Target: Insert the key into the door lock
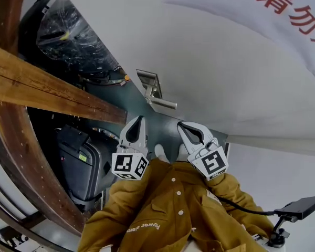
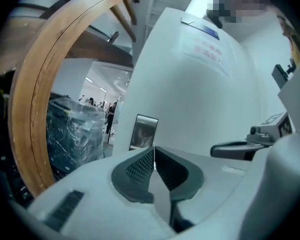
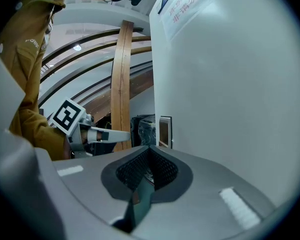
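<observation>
Curved wooden beam (image 1: 18, 161) beside plastic-wrapped bundle (image 1: 73, 25) and black case (image 1: 84, 164)

Person wears a mustard-brown jacket (image 1: 168, 209) with long sleeves, pale round snap buttons (image 1: 174, 180) down the front and white lettering (image 1: 143, 227) on the chest. Left hand-held gripper (image 1: 140, 119) and right hand-held gripper (image 1: 184, 127) have pale grey moulded shells with dark grey, mesh-textured jaw pads. Each carries a cube with black-and-white square markers (image 1: 129, 165). A thin black cable (image 1: 247, 210) runs beside the right sleeve.
</observation>
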